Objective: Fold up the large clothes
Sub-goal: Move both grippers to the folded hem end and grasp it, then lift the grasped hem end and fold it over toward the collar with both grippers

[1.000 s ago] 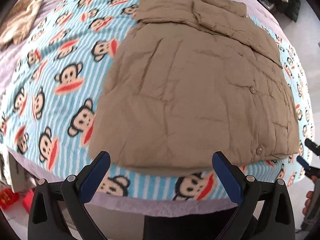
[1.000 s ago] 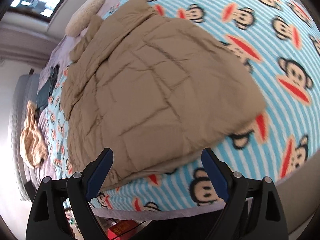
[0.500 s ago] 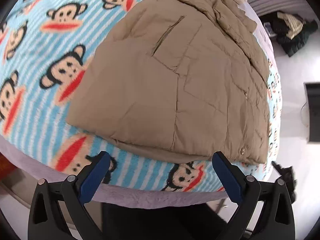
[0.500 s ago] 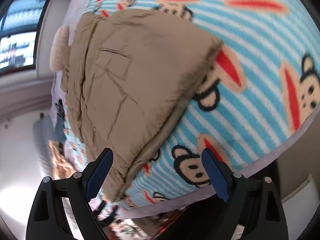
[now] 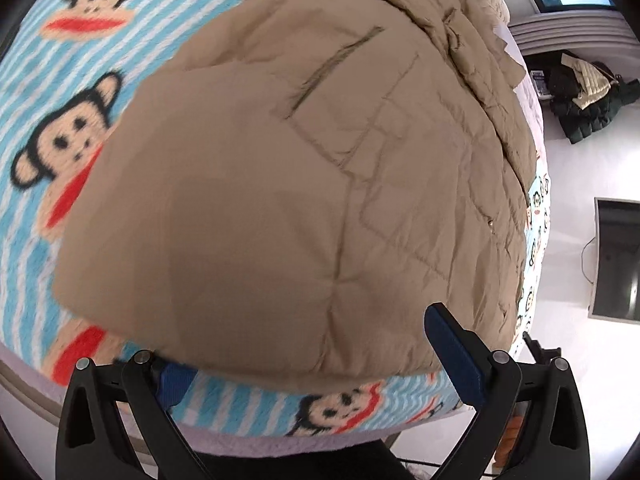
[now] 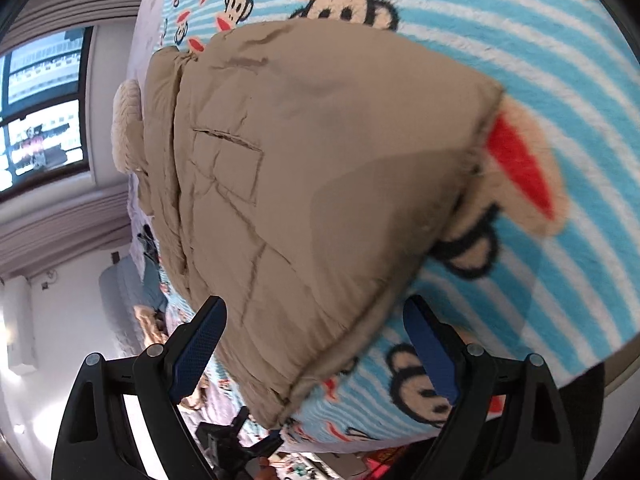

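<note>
Two open grippers close on the near hem of a tan padded jacket that lies flat on the monkey-print blanket over the bed. A second earlier both wrist views took in the whole garment from well back; now the hem fills each view. The left gripper stands wide, its left finger tucked under the hem's overhanging edge and its right finger just beside the fabric. The right gripper is likewise spread wide, its fingers straddling the opposite hem corner, with no cloth pinched. The approach thus appears complete; the likely step in hand is seizing both corners so the lower half can be carried toward the collar. Thick padding may slip from a shallow bite.
</note>
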